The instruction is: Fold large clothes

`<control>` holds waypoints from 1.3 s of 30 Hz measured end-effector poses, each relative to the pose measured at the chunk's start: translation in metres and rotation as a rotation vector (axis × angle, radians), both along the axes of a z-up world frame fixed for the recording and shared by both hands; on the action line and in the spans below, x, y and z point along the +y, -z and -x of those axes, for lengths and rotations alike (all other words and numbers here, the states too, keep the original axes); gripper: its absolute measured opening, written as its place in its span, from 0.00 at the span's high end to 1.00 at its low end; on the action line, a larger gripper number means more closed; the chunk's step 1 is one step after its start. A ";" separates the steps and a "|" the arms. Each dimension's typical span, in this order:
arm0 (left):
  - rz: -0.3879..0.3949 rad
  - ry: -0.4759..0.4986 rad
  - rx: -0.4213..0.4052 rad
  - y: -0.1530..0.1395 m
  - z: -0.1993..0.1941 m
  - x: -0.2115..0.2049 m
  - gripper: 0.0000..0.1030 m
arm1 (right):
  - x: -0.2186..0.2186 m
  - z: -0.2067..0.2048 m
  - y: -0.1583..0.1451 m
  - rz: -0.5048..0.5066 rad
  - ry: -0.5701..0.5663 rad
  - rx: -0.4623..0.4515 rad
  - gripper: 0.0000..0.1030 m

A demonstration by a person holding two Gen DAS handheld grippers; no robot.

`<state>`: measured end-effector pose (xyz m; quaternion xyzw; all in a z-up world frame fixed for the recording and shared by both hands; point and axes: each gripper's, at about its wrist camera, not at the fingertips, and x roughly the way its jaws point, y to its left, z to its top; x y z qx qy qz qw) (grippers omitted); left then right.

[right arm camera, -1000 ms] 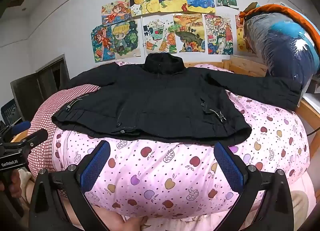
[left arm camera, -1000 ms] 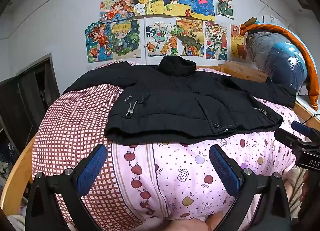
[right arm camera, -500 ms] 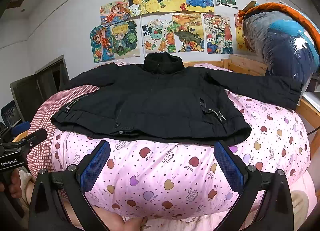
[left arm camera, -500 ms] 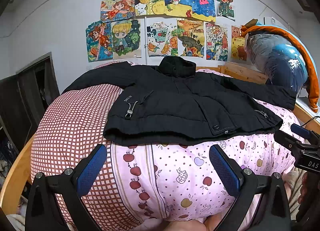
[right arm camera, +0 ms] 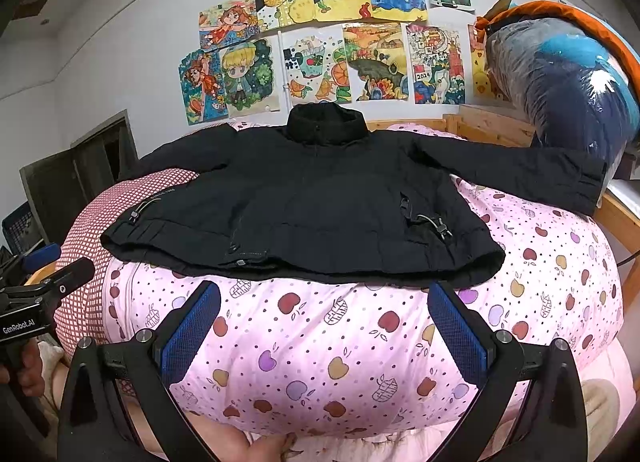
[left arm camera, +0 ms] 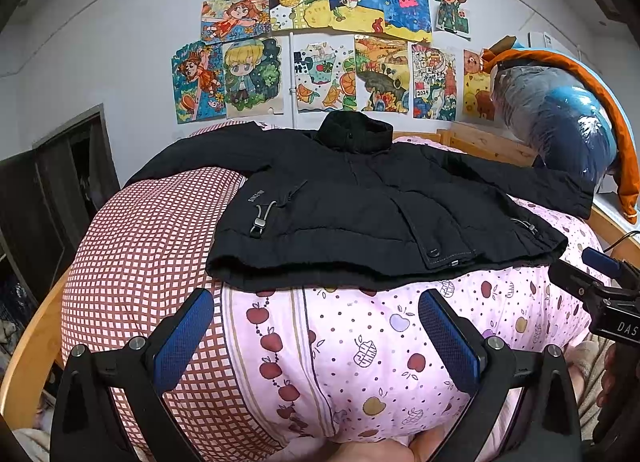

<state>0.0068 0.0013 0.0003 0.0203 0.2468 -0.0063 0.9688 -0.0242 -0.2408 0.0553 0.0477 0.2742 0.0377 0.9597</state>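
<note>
- Left wrist view: a black jacket point(left arm camera: 360, 209) lies spread flat, front up, on a bed covered by a pink apple-print quilt point(left arm camera: 360, 350), its collar toward the far wall and its hem nearest the camera.
- The left gripper point(left arm camera: 316, 336) hovers just short of the hem with its blue-padded jaws wide apart, holding nothing.
- A red-and-white checked cover point(left arm camera: 148, 246) lies on the left of the bed; the jacket's left sleeve extends over it.
- Right wrist view: the right gripper point(right arm camera: 324, 328) also stands spread wide and empty, near the hem of the jacket point(right arm camera: 320, 205) but not touching it.
- The jacket's right sleeve stretches out to the right, its cuff near the wooden bed frame point(right arm camera: 622, 217).
- Children's drawings point(right arm camera: 320, 33) cover the far wall; a plastic-wrapped bundle point(right arm camera: 560, 81) sits at the far right.
</note>
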 end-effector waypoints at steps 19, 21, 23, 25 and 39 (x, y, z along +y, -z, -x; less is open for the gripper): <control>-0.004 -0.002 0.008 0.004 -0.004 0.000 0.00 | -0.002 -0.004 0.004 -0.013 0.006 0.013 0.01; -0.005 -0.002 0.008 0.004 -0.005 0.000 0.00 | -0.002 -0.004 0.004 -0.013 0.006 0.012 0.01; -0.005 -0.002 0.008 0.005 -0.005 0.000 0.00 | -0.002 -0.004 0.004 -0.013 0.005 0.013 0.01; -0.005 -0.002 0.008 0.005 -0.005 0.001 0.00 | -0.002 -0.004 0.004 -0.013 0.005 0.012 0.01; -0.015 -0.007 0.027 0.009 -0.012 -0.002 0.00 | -0.006 -0.012 0.009 -0.033 0.013 0.030 0.01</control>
